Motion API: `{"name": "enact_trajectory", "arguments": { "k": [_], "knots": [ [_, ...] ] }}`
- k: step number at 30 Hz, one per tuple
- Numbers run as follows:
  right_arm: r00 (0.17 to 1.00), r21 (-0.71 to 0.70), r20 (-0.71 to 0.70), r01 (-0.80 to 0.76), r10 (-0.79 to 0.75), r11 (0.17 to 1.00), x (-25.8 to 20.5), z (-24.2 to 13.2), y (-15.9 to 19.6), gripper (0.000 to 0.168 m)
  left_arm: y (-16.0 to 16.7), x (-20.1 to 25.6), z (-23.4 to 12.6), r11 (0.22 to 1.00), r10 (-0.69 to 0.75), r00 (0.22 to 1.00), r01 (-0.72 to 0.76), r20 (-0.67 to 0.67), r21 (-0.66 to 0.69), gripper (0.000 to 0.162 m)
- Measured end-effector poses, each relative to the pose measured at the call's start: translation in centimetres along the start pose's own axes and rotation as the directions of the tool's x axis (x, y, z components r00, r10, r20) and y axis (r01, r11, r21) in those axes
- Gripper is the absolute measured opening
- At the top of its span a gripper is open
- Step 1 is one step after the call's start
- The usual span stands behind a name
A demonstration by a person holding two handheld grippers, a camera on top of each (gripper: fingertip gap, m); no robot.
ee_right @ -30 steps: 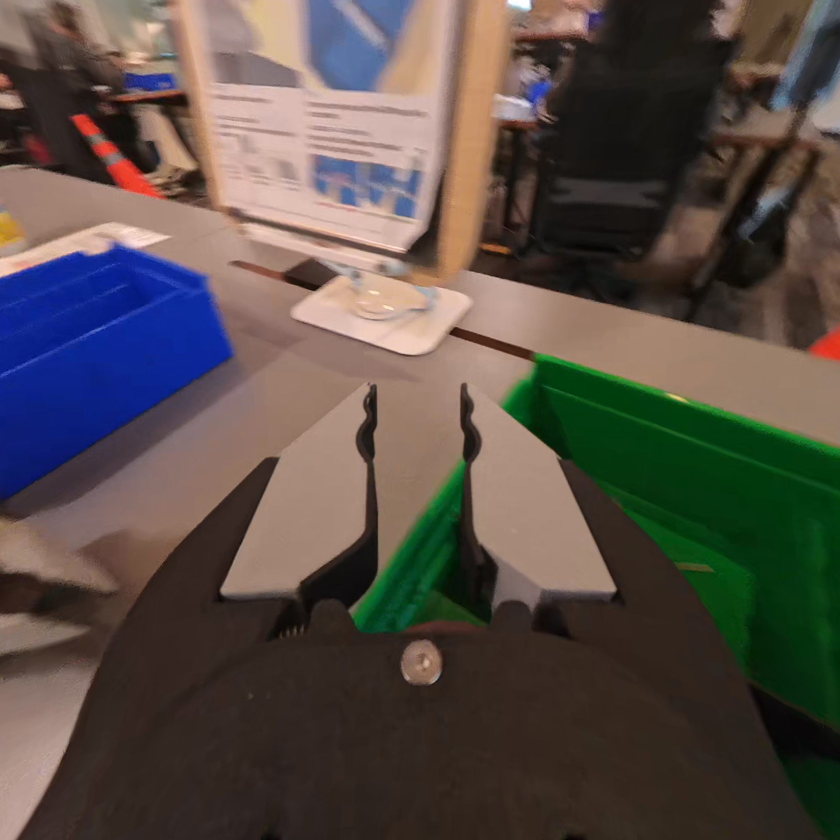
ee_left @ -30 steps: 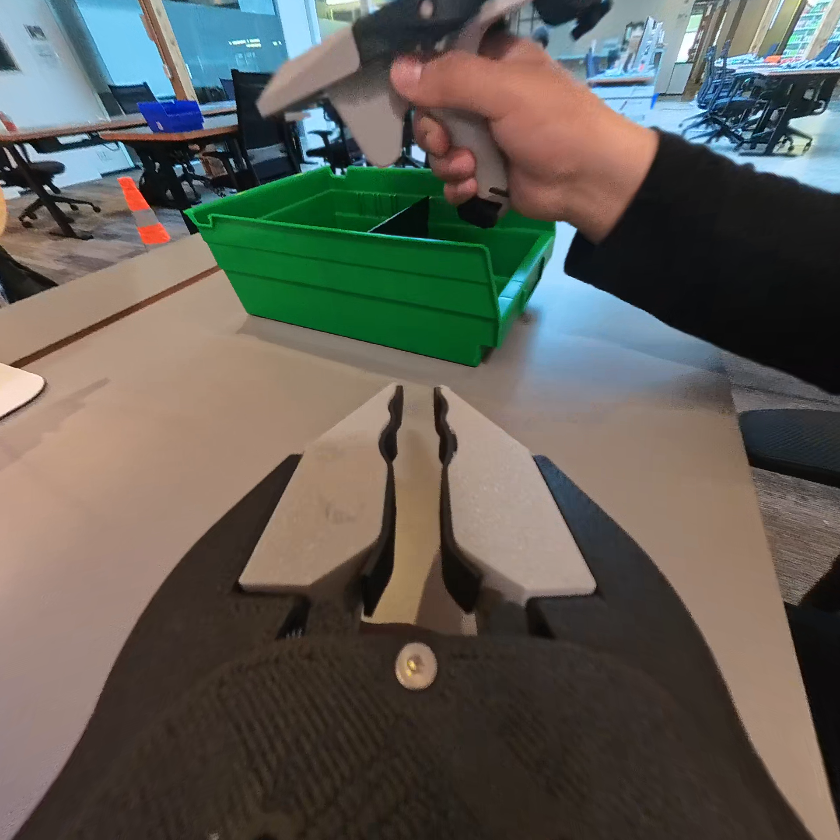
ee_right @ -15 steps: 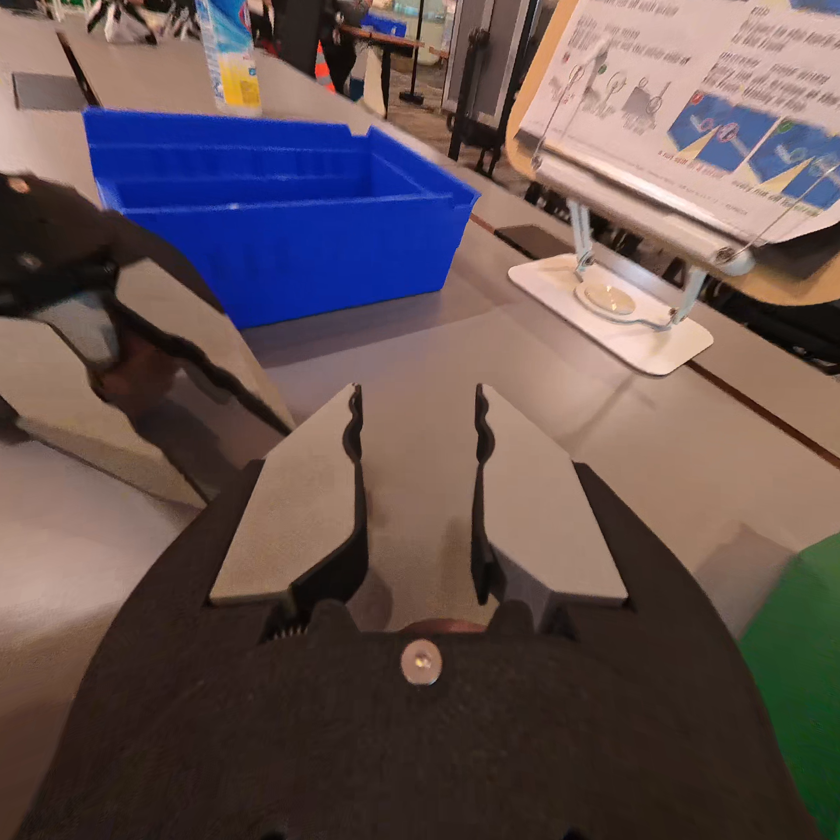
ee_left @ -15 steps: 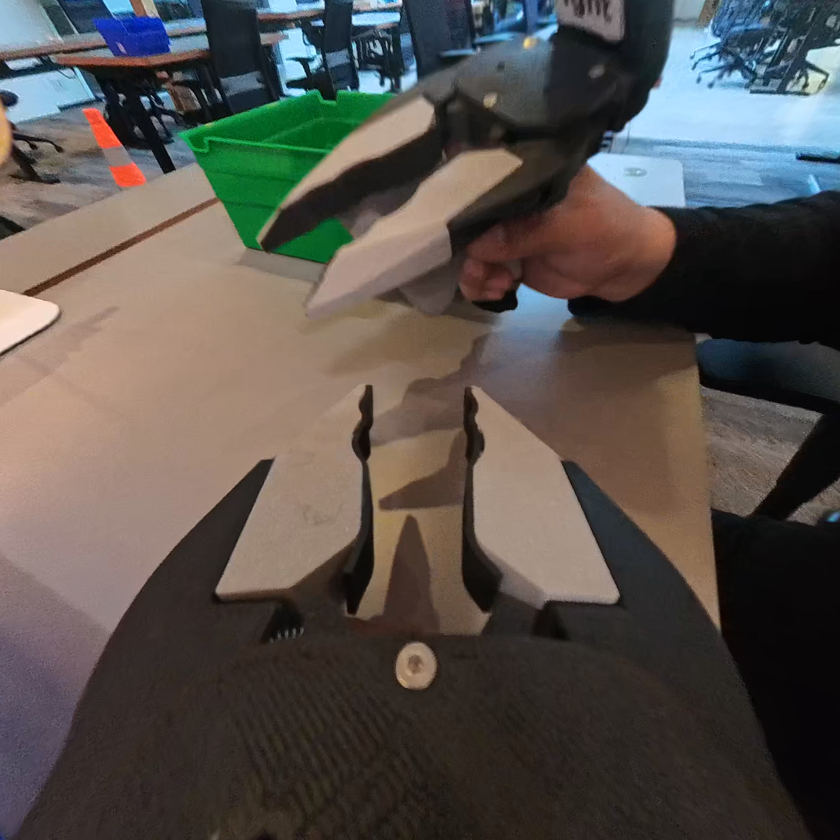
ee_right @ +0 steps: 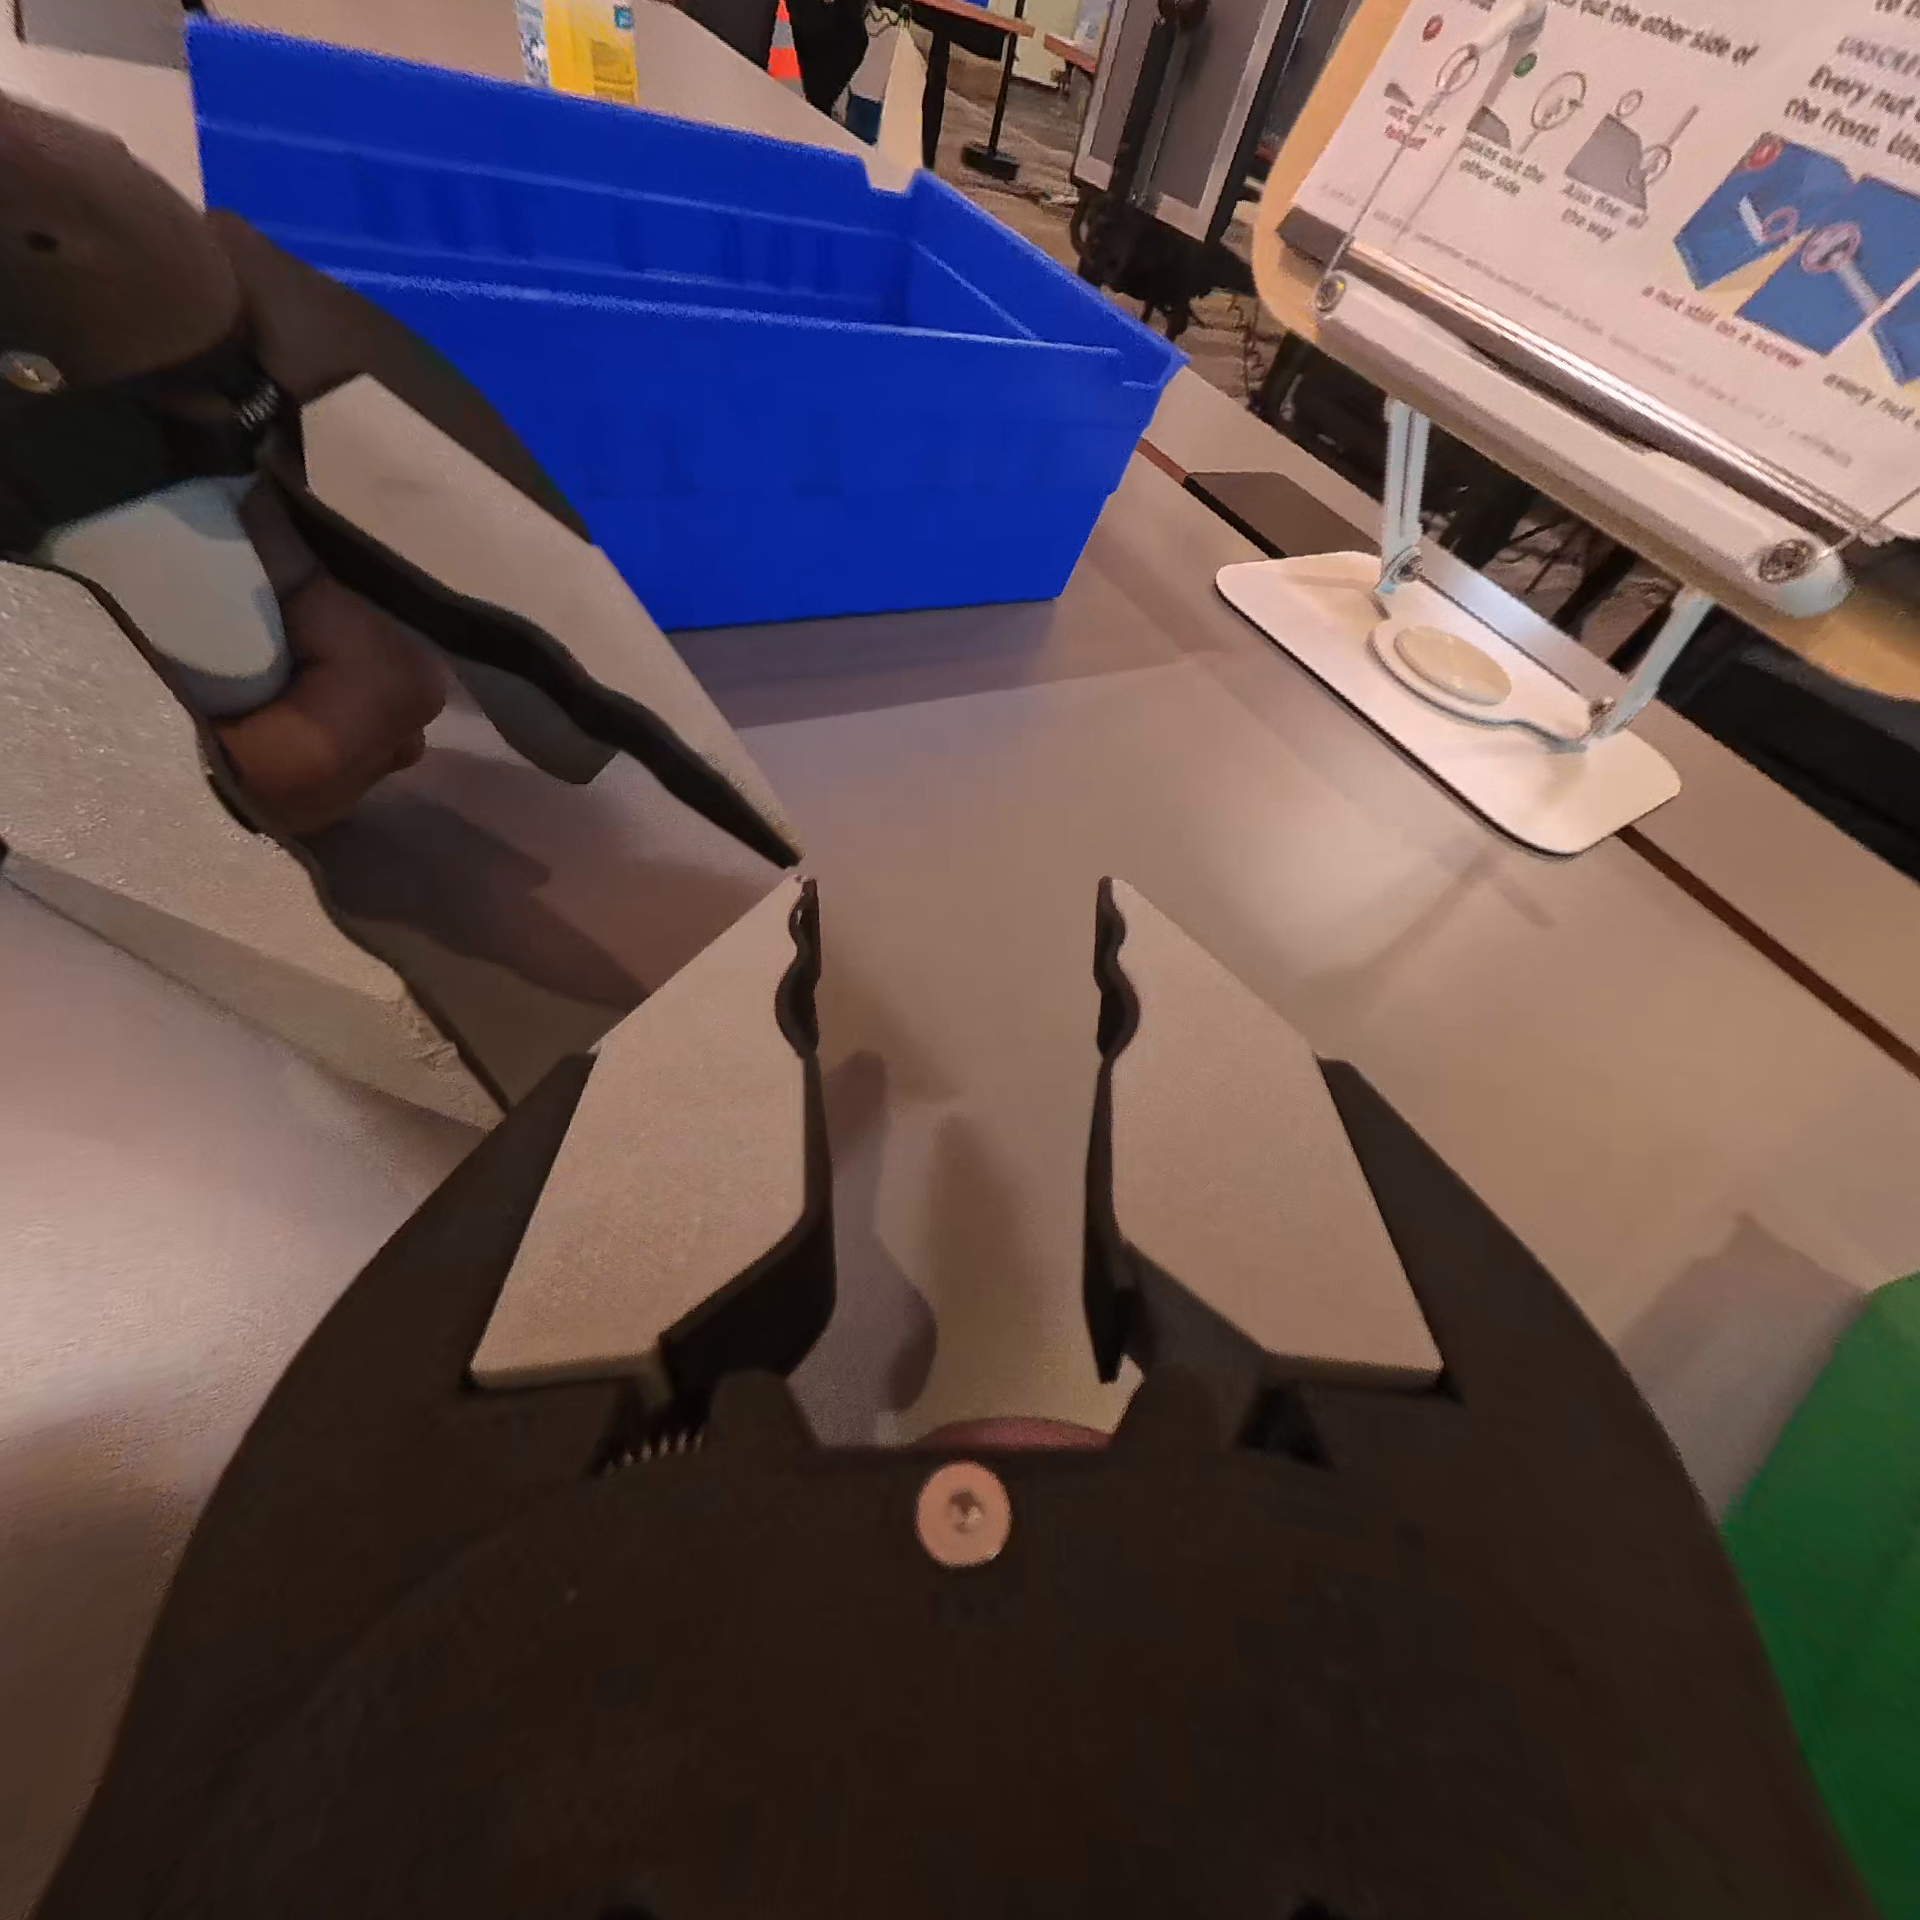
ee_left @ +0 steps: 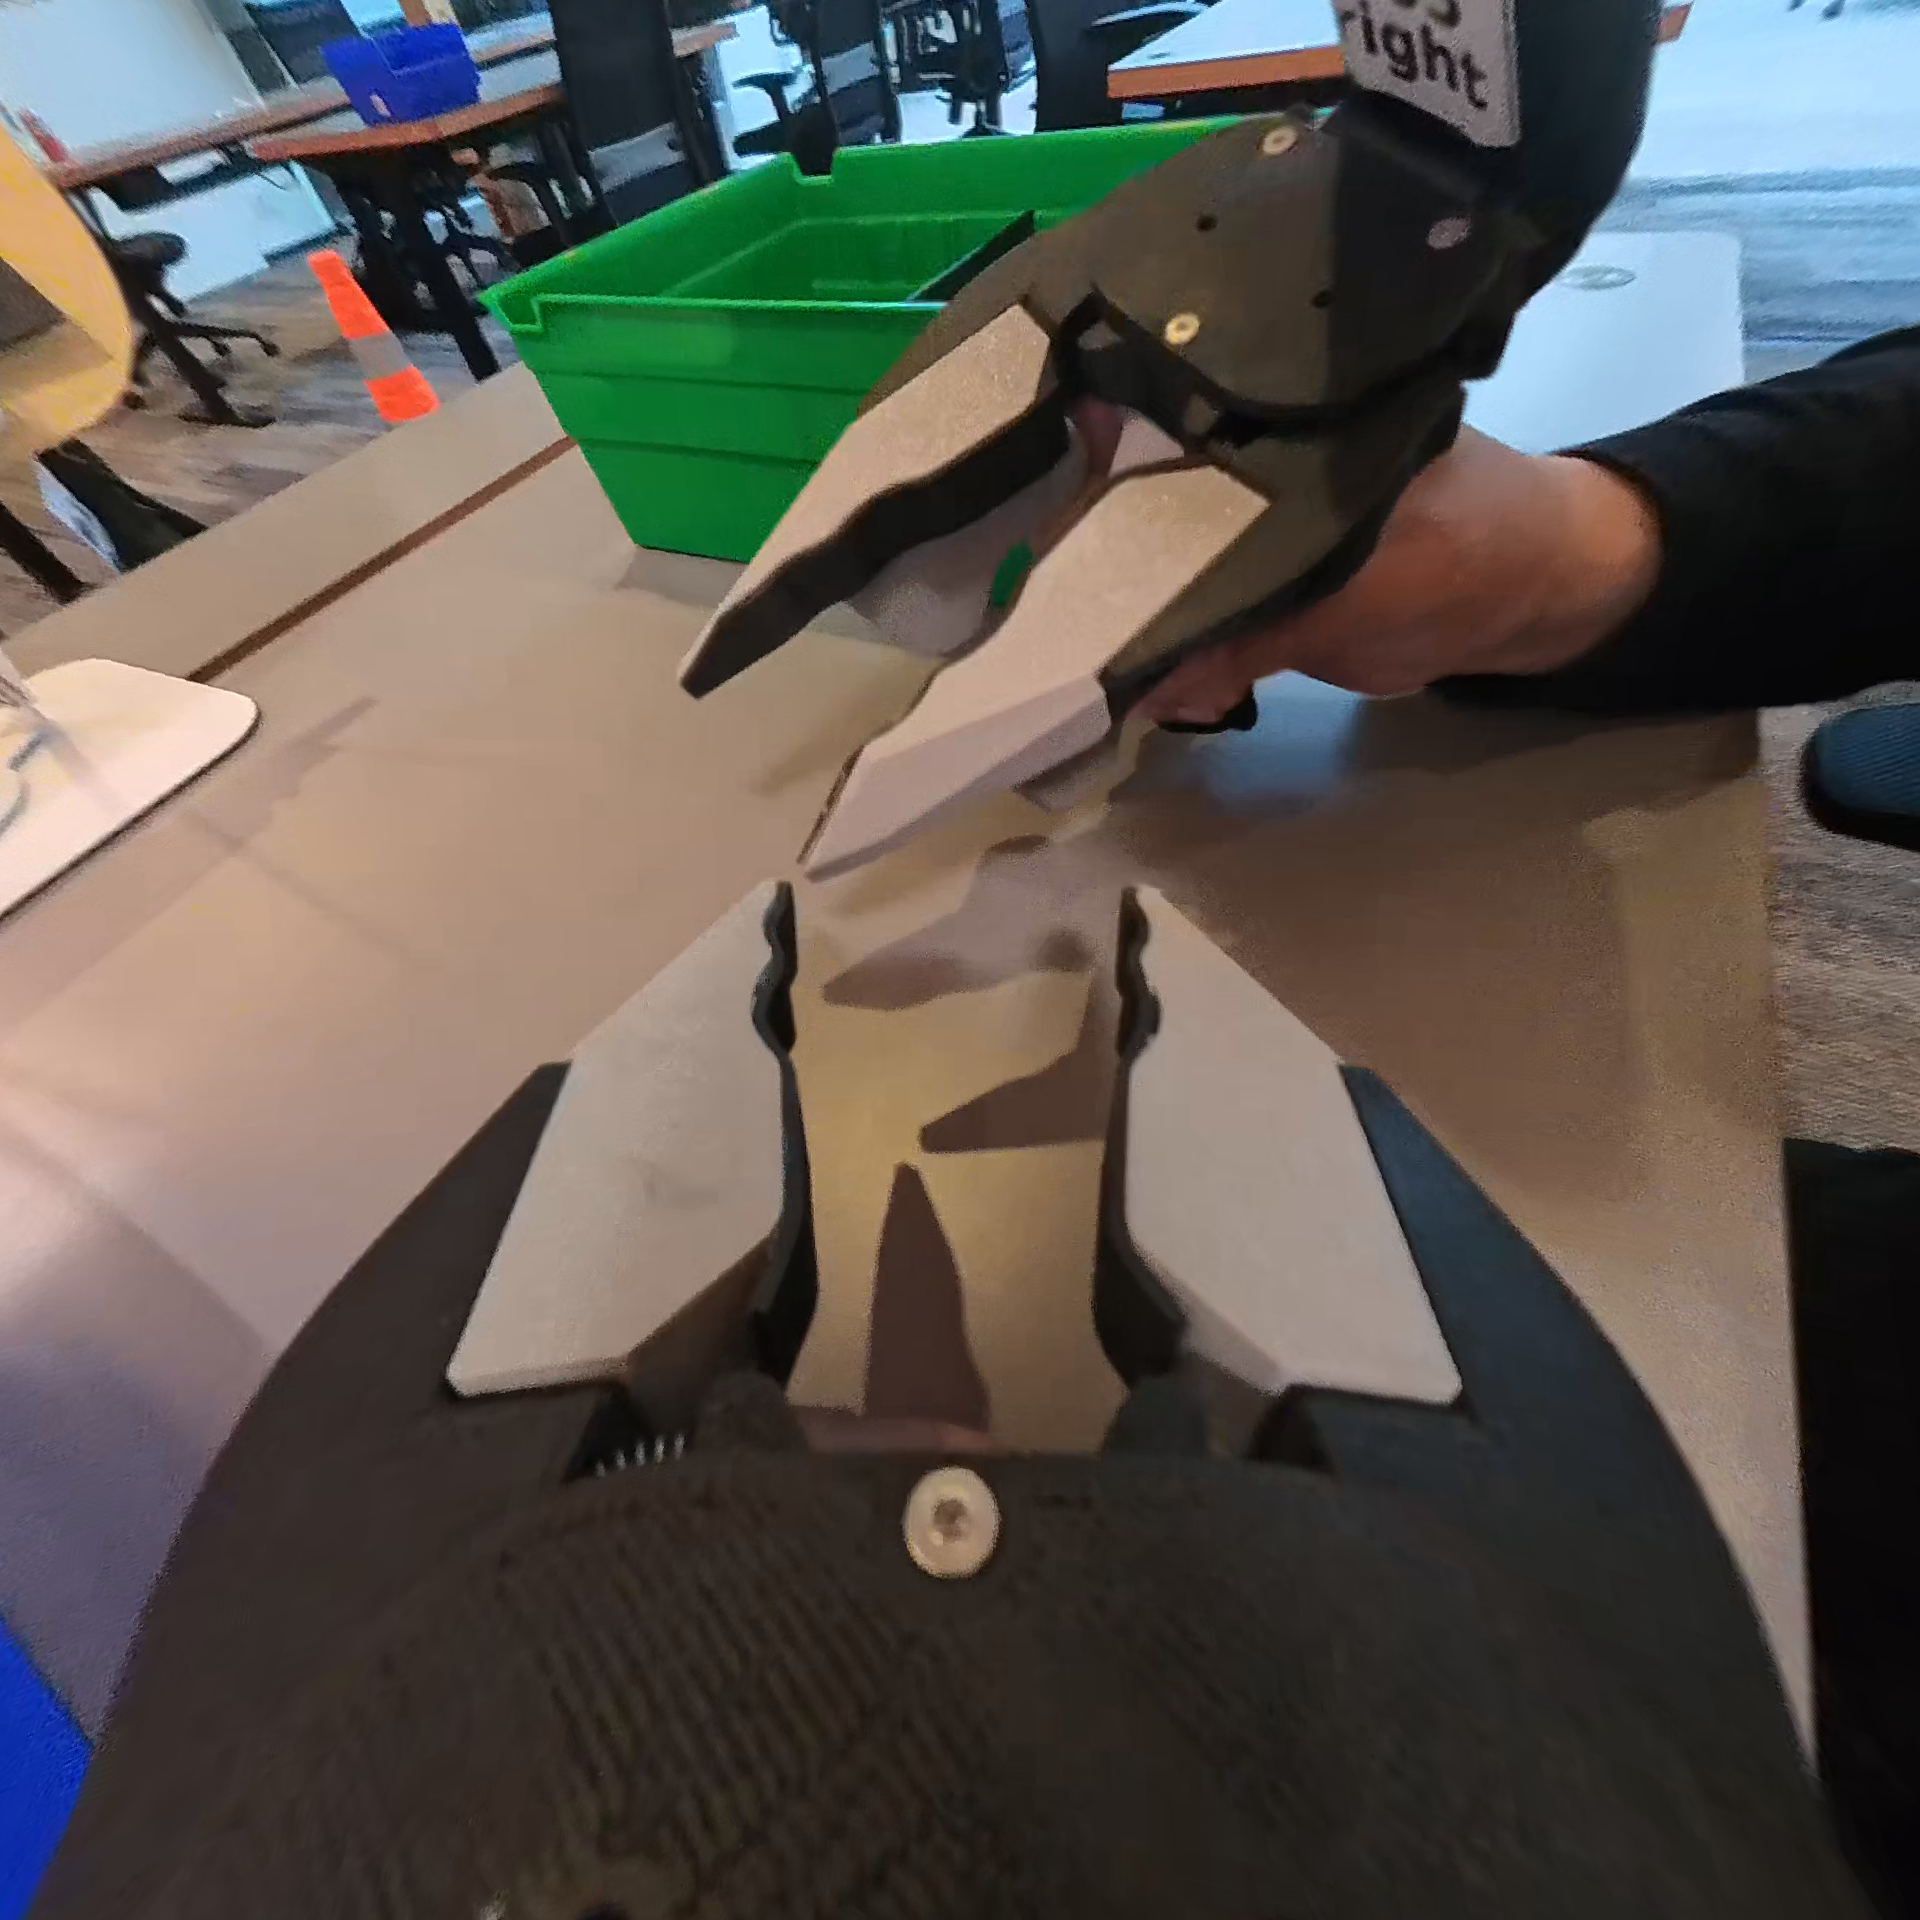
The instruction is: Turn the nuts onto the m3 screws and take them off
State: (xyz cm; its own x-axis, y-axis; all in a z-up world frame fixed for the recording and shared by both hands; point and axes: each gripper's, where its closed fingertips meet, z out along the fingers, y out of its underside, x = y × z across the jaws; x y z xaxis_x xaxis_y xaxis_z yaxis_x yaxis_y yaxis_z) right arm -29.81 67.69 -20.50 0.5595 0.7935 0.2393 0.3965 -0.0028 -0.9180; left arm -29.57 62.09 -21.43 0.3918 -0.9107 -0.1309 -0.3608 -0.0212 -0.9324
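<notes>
No nuts or screws show in either view. My left gripper (ee_left: 954, 909) is open and empty over the grey table (ee_left: 416, 831). My right gripper (ee_right: 956, 899) is open and empty too, just above the table. The two point at each other, tips close together. The right gripper (ee_left: 748, 769) shows in the left wrist view, held by a hand in a black sleeve. The left gripper (ee_right: 623, 831) shows at the left of the right wrist view. A green bin (ee_left: 727, 343) stands behind the right gripper. A blue bin (ee_right: 790, 416) stands behind the left gripper.
A white stand (ee_right: 1455, 707) holding an instruction sheet (ee_right: 1621, 187) sits at the table's far side; its base also shows in the left wrist view (ee_left: 94, 758). The green bin's corner (ee_right: 1839, 1558) is at the right. An orange cone (ee_left: 379, 343), desks and chairs lie beyond.
My right gripper has swung from over the green bin down towards the blue bin, facing the left gripper. Both grippers have opened wider, and the left one has turned slightly towards the green bin.
</notes>
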Motion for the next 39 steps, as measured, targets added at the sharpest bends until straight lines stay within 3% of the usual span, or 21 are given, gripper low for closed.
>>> {"name": "enact_trajectory", "arguments": {
  "k": [5, 8, 10, 14, 19, 22, 25, 27, 30, 31, 32, 33, 35, 37, 38, 39],
  "knots": [
    [0.987, 0.023, -0.093, 0.133, -0.130, 0.991, -0.3, -0.1, -0.8, 0.048, -0.3, 0.0, 0.2, 0.996, 0.083, 0.995, -0.083, 0.064, 0.009, 0.063],
    [0.953, 0.113, -0.274, 0.165, -0.129, 0.980, 1.4, -3.2, -3.2, 0.031, -0.9, -1.4, -1.3, 0.998, -0.052, 0.984, 0.045, 0.172, 0.040, 0.065],
    [0.950, 0.151, -0.309, 0.093, -0.043, 0.984, 1.5, -6.0, -3.8, 0.036, -1.5, -0.6, -3.4, 0.988, -0.153, 0.977, 0.146, 0.146, 0.059, 0.067],
    [0.920, 0.002, -0.389, -0.046, 0.043, 0.999, 2.0, -11.3, 0.4, 0.061, -0.4, -1.8, -10.8, 0.994, -0.111, 0.932, 0.107, 0.344, 0.032, 0.073],
    [0.882, -0.098, -0.457, -0.177, 0.113, 0.979, 2.6, -16.8, 5.4, 0.070, 3.8, -3.2, -18.4, 0.975, -0.176, 0.873, 0.219, 0.455, -0.041, 0.076],
    [0.869, -0.097, -0.464, -0.242, 0.172, 0.965, 3.3, -16.8, 6.5, 0.076, 5.9, -5.3, -19.5, 0.959, -0.185, 0.838, 0.267, 0.514, -0.091, 0.078],
    [0.842, -0.120, -0.515, -0.261, 0.165, 0.958, 5.1, -15.6, 7.2, 0.078, 5.7, -7.6, -18.0, 0.953, -0.221, 0.808, 0.297, 0.546, -0.054, 0.078],
    [0.831, -0.133, -0.536, -0.254, 0.146, 0.958, 6.1, -14.6, 7.5, 0.076, 5.3, -7.8, -15.9, 0.949, -0.239, 0.821, 0.310, 0.518, -0.054, 0.073],
    [0.816, -0.196, -0.560, -0.300, 0.144, 0.933, 7.5, -13.2, 9.3, 0.066, 6.3, -8.8, -13.4, 0.940, -0.159, 0.827, 0.294, 0.540, -0.173, 0.070],
    [0.821, -0.214, -0.554, -0.303, 0.140, 0.929, 7.6, -12.9, 9.6, 0.055, 6.6, -9.5, -13.0, 0.938, -0.120, 0.817, 0.279, 0.564, -0.206, 0.067],
    [0.843, -0.231, -0.523, -0.284, 0.127, 0.931, 7.5, -12.4, 9.5, 0.025, 6.7, -10.2, -12.7, 0.939, -0.093, 0.810, 0.265, 0.578, -0.221, 0.054],
    [0.855, -0.244, -0.504, -0.279, 0.124, 0.929, 7.4, -12.2, 9.6, 0.018, 6.5, -10.6, -12.4, 0.944, -0.069, 0.817, 0.239, 0.572, -0.226, 0.031],
    [0.861, -0.264, -0.496, -0.271, 0.111, 0.926, 7.5, -12.2, 9.6, 0.018, 6.7, -11.8, -12.7, 0.935, -0.054, 0.801, 0.250, 0.597, -0.251, 0.024],
    [0.860, -0.283, -0.503, -0.255, 0.083, 0.925, 7.3, -12.5, 9.7, 0.016, 6.4, -13.8, -15.0, 0.946, -0.015, 0.744, 0.226, 0.668, -0.231, 0.004],
    [0.865, -0.293, -0.496, -0.246, 0.073, 0.924, 6.9, -12.6, 9.6, 0.016, 6.4, -14.0, -15.9, 0.952, -0.016, 0.763, 0.209, 0.646, -0.224, 0.005],
    [0.876, -0.298, -0.477, -0.235, 0.069, 0.925, 6.2, -12.5, 9.4, 0.016, 6.1, -13.8, -16.4, 0.955, -0.123, 0.786, 0.260, 0.606, -0.143, 0.004]
  ]
}}
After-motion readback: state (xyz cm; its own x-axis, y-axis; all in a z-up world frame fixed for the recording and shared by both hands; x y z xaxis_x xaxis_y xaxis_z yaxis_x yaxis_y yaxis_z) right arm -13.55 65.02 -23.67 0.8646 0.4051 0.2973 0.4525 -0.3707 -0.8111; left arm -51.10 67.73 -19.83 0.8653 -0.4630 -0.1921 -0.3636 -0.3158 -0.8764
